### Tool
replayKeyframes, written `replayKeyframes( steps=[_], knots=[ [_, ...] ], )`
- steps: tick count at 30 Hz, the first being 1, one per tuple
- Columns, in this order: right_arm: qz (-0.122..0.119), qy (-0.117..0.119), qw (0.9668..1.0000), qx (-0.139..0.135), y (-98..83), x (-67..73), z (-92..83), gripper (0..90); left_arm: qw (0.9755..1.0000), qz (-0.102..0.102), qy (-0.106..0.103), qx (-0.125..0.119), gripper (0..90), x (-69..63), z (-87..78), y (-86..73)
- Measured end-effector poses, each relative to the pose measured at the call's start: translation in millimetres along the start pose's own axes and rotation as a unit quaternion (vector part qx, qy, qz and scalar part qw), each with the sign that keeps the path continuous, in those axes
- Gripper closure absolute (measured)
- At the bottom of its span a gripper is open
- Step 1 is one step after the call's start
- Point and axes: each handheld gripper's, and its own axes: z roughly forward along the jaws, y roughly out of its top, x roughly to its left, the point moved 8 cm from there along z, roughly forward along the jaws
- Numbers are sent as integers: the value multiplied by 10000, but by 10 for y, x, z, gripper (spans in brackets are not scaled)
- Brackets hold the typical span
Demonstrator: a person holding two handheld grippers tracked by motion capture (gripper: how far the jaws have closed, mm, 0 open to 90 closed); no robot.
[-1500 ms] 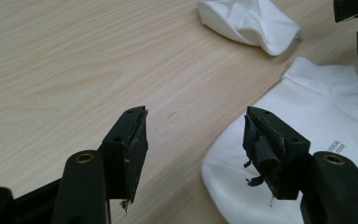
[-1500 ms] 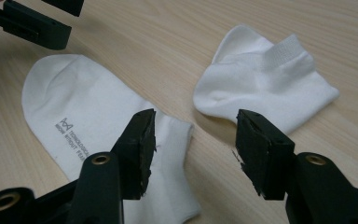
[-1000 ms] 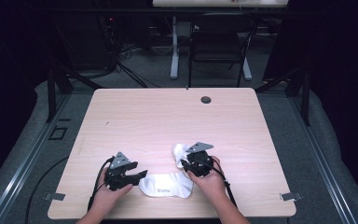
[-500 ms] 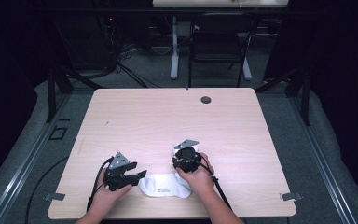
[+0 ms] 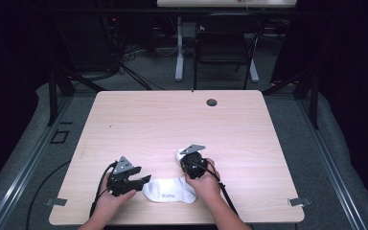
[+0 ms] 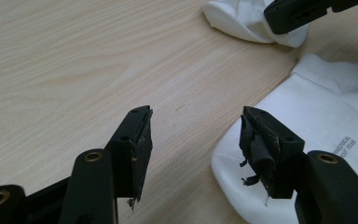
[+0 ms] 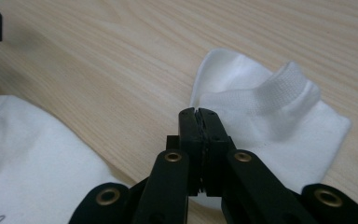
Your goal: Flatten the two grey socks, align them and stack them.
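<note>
The right gripper [image 7: 199, 114] is sitting with its two black jaws pressed flat together, having just been closing, and whether any fabric is pinched between them cannot be told. Its tips are resting at the near edge of the white ribbed-cuff cotton sock [image 7: 265, 116], which is lying on the pale wooden table [image 5: 172, 120] (near the person's edge). The left gripper [image 6: 193, 135] is standing wide open, holding nothing, one jaw over the toe end of that sock [image 6: 317, 121], the other over bare wood beside it.
</note>
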Motion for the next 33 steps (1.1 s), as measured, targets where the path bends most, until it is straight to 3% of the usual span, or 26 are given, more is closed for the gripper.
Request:
replayKeyframes(
  steps=[8,14,20,21,29,33],
  knots=[
    [-339,22,9988,-363,141,65,-180,899,10000,4,39,-14,436,14,-6,2],
    [-420,-64,9975,-562,187,25,-309,899,10000,-59,53,-14,436,20,-7,-1],
    [-150,-176,9962,-834,169,-133,-451,899,10000,-43,54,4,436,18,0,-4],
    [21,-184,9960,-877,132,-213,-480,899,10000,-44,57,3,436,17,3,-3],
    [348,-342,9954,-830,-81,-455,-520,899,9999,-74,130,-56,436,55,5,17],
    [470,-362,9943,-882,-138,-517,-524,898,9997,-130,138,-161,449,62,-7,107]
  ],
)
